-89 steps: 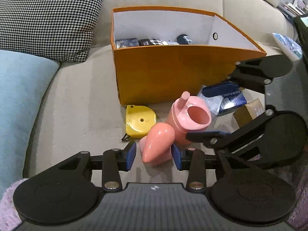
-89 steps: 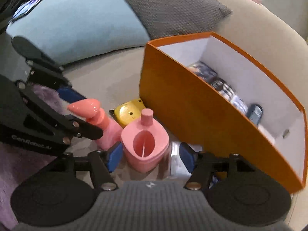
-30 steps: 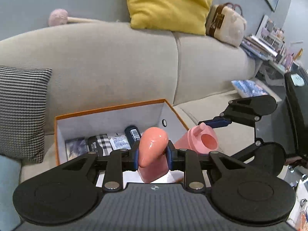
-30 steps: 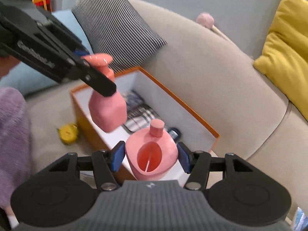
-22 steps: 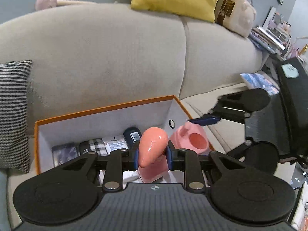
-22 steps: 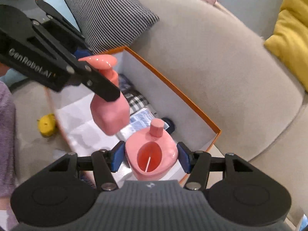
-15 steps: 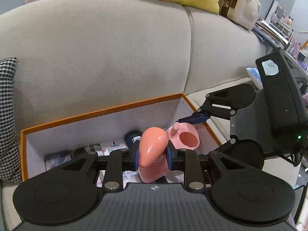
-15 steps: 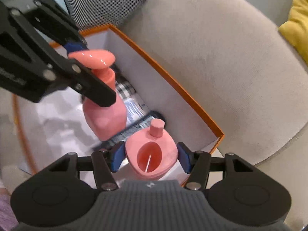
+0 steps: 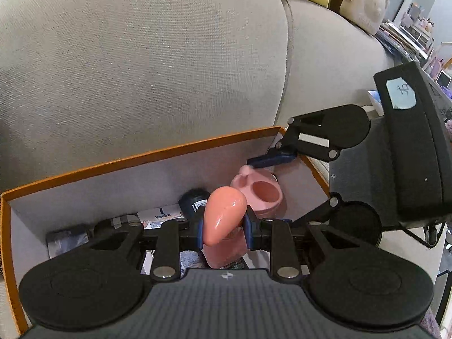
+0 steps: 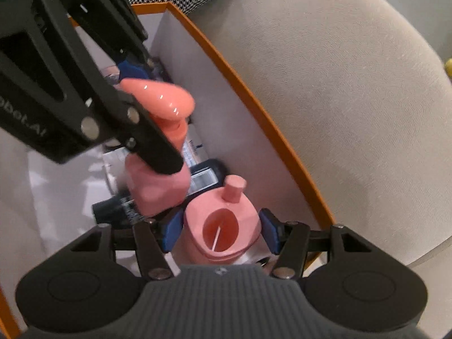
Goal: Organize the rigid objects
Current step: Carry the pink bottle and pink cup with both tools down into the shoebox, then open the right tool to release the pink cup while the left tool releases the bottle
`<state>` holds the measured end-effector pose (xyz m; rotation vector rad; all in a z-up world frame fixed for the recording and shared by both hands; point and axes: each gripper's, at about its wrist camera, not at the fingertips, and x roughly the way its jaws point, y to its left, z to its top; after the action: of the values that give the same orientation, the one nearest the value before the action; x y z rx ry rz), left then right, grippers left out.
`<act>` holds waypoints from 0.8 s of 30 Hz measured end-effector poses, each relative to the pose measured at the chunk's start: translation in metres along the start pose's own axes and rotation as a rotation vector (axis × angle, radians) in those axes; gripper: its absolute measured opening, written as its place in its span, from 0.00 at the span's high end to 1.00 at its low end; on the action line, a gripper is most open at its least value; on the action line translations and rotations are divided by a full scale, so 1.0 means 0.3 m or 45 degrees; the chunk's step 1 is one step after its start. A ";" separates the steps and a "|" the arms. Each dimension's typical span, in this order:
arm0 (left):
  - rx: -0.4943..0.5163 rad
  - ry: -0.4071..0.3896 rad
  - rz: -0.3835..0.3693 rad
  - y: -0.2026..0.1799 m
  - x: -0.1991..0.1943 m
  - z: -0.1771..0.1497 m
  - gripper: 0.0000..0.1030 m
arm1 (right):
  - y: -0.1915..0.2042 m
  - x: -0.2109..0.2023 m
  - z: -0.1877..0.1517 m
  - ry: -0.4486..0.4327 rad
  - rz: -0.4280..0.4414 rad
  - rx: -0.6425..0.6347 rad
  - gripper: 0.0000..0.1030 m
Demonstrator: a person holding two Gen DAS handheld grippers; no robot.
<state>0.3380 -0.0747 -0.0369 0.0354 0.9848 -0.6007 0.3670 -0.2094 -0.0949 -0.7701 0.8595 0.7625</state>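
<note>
Left fingers (image 9: 223, 233): we grip the pink pump bottle (image 9: 223, 226) by its neck.
Right fingers (image 10: 220, 233): we clamp the pink open-topped container (image 10: 223, 226).
Both items: inside the orange box (image 9: 141, 155) on the sofa (image 9: 141, 70).

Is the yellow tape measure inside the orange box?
No. The orange box shows packets and a Vaseline tube, no tape measure.
</note>
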 end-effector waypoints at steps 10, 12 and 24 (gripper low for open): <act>0.018 -0.005 -0.030 -0.037 -0.015 -0.002 0.72 | -0.013 -0.129 -0.013 -0.088 -0.151 0.080 0.37; 0.010 -0.001 -0.040 -0.049 -0.010 -0.007 0.72 | -0.002 -0.181 -0.025 -0.105 -0.258 0.111 0.36; 0.025 0.066 0.002 -0.141 0.111 -0.007 0.72 | 0.014 -0.276 -0.152 -0.124 -0.385 0.426 0.36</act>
<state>0.3291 -0.1250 -0.0543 0.0692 1.0292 -0.6108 0.3108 -0.2664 -0.0447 -0.5427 0.7366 0.3717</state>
